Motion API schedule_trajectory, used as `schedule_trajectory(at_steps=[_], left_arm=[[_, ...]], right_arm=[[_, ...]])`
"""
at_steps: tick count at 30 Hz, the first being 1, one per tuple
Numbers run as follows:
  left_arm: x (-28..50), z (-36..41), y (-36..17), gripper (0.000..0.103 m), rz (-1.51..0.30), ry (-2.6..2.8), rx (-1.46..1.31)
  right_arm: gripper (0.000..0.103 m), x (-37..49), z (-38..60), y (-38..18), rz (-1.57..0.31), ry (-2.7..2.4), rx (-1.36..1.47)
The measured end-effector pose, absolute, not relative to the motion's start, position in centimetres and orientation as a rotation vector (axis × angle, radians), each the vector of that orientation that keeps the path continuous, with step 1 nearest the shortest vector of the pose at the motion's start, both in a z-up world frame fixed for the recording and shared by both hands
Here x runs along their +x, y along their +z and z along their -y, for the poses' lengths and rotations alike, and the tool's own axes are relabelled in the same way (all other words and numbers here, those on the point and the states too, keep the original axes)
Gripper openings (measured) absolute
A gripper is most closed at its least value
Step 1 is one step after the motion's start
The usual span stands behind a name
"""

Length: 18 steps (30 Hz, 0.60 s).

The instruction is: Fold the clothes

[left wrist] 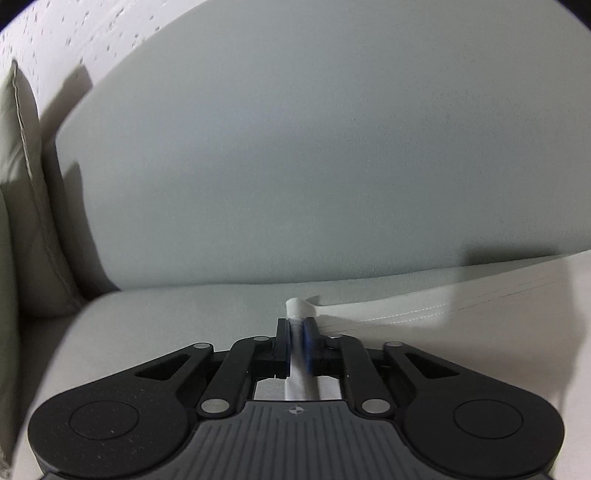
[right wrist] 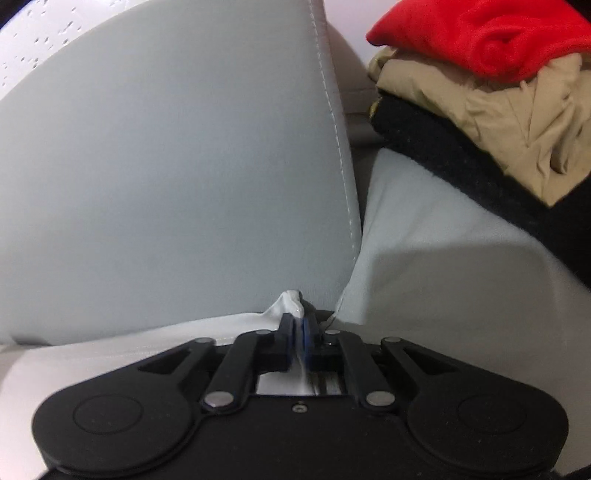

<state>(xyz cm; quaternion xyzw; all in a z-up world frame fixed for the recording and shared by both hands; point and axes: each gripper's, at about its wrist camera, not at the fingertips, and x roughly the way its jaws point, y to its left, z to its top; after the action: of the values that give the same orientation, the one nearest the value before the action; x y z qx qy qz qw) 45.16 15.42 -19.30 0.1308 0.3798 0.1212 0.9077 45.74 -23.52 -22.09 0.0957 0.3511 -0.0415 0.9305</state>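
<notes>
Looks like a home living rm: pale grey sofa w/ stitched backrest cushion (right wrist: 177,166) is filling most of both views, seat cushion (left wrist: 166,314) lying near. Speckled white wall (left wrist: 48,33) is showing far left. Pile of clothes (right wrist: 491,85), red, tan & black, is sitting far right on the sofa.

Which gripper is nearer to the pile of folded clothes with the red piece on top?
Right. The right gripper sees the pile close on its right; the left gripper, pinching the same white garment, has no pile in view.
</notes>
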Motion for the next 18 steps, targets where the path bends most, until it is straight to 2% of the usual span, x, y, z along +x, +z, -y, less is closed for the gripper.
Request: schedule_trajectory(at_steps=[2, 5, 12, 16, 17, 18], left_arm=[[44.3, -16.2, -17.9, 0.014, -0.791, 0.263, 0.201], [39.8, -18.2, -14.2, 0.015, -0.759, 0.239, 0.101], [24.7, -20.6, -4.8, 0.015, -0.652, 0.127, 0.101], [19.6, -20.1, -1.6, 0.016, -0.635, 0.033, 0.032], [19.1, -19.9, -1.6, 0.017, -0.634, 0.011, 0.020], [19.1, -19.9, -2.3, 0.025, -0.639, -0.009, 0.012]], right_arm=[[0.022, 44.6, 24.0, -20.8, -0.720, -0.081, 0.247], [0.029, 41.5, 25.2, -18.0, -0.698, -0.051, 0.325], [0.030, 27.8, 28.4, -8.6, -0.622, 0.122, 0.440], [0.035, 24.6, 30.0, -4.0, -0.610, 0.219, 0.470], [0.040, 24.4, 30.1, -3.5, -0.613, 0.241, 0.490], [0.042, 24.1, 30.1, -3.2, -0.620, 0.261, 0.512]])
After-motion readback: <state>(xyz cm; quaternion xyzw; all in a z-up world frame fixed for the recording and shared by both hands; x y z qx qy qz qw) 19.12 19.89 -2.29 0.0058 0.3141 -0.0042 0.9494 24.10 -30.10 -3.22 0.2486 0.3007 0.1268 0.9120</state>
